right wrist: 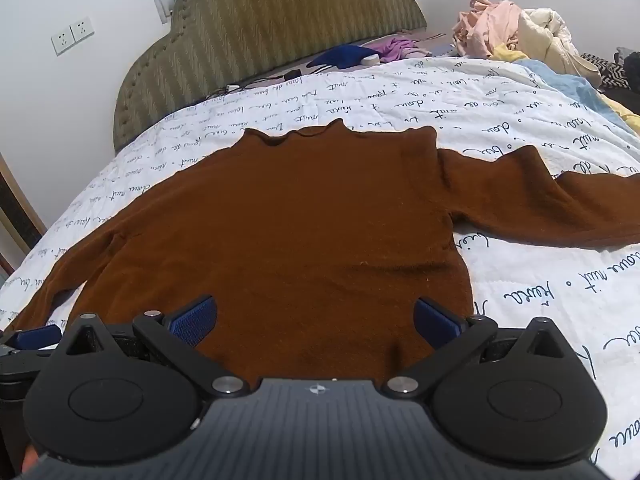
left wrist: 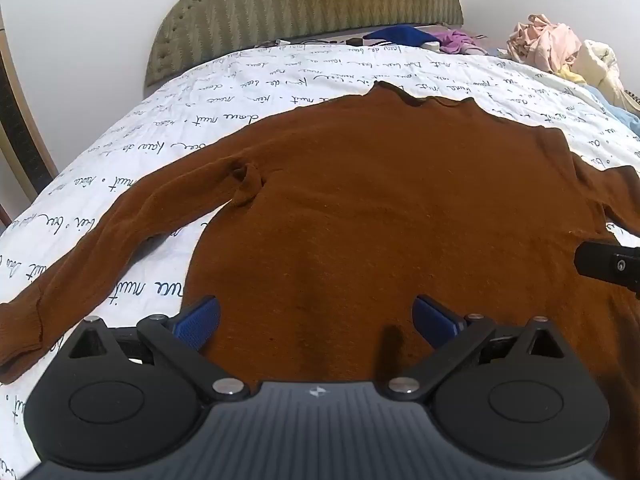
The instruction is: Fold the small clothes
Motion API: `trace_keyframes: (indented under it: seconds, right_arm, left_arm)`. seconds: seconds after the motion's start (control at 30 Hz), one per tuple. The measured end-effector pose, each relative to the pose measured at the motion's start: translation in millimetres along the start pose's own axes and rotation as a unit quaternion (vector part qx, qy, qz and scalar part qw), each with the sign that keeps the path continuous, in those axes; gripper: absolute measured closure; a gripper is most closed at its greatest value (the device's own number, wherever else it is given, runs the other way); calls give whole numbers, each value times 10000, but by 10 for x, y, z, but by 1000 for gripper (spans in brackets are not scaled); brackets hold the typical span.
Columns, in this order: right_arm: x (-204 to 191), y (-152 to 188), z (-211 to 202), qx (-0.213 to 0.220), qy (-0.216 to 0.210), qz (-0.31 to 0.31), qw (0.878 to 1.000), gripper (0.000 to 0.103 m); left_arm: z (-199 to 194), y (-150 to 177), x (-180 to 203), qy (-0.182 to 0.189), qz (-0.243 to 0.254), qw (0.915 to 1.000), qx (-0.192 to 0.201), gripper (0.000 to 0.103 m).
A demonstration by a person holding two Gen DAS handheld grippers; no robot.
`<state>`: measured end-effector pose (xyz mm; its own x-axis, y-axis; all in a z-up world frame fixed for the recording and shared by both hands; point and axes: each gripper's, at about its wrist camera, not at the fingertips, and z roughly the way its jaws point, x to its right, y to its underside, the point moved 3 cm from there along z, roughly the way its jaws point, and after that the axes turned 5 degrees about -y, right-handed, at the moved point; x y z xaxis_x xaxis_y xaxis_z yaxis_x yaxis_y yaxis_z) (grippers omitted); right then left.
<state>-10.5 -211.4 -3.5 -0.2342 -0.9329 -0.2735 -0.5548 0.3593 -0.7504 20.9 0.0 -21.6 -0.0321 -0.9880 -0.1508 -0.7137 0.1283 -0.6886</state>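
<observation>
Even, soft indoor light fills both views, no harsh glare anywhere. Fisheye bending curves the headboard [left wrist: 304, 12] and bedspread [left wrist: 280, 76] hard toward the edges, dark vignette at the corners. A faint shadow darkens the brown sweater [right wrist: 304, 216] near the bottom. Focus is slightly soft, colours a little muted.

- Rust-brown knitted long-sleeved sweater [left wrist: 380, 200]: plain, dark edging at the neckline.
- White quilted bed cover [right wrist: 400, 92]: printed with dark handwritten script.
- Olive-green padded headboard [right wrist: 256, 28]: diagonal stripes, studded border.
- Black left claw [left wrist: 316, 322] and black right claw [right wrist: 316, 320]: each with 2 blue textured pads [right wrist: 194, 322].
- Heap of crumpled clothes [right wrist: 512, 28]: pink, cream, yellow.
</observation>
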Motion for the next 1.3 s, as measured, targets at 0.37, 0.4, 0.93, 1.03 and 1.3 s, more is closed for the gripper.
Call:
trace_keyframes:
  seconds: [0.37,0.4,0.93,1.03,1.3]
  right_arm:
    - [52,74,-14,-39,23,-7,10000,0]
    - [48,73,-11,-53,24,-25,10000,0]
    - [52,67,17,-115,89,-105,9998,0]
    - [45,71,17,-117,112,-184,9997,0]
    - [24,76,20,-107,137,-346,9993,0]
  left_arm:
    - [-38,31,54,-43,-38,10000,45,0]
    - [-39,37,43,-26,-29,10000,26,0]
    - [48,35,29,91,-111,9999,-8,0]
    - [47,36,36,108,-111,9999,-36,0]
    - [73,44,46,115,-81,9998,-112,0]
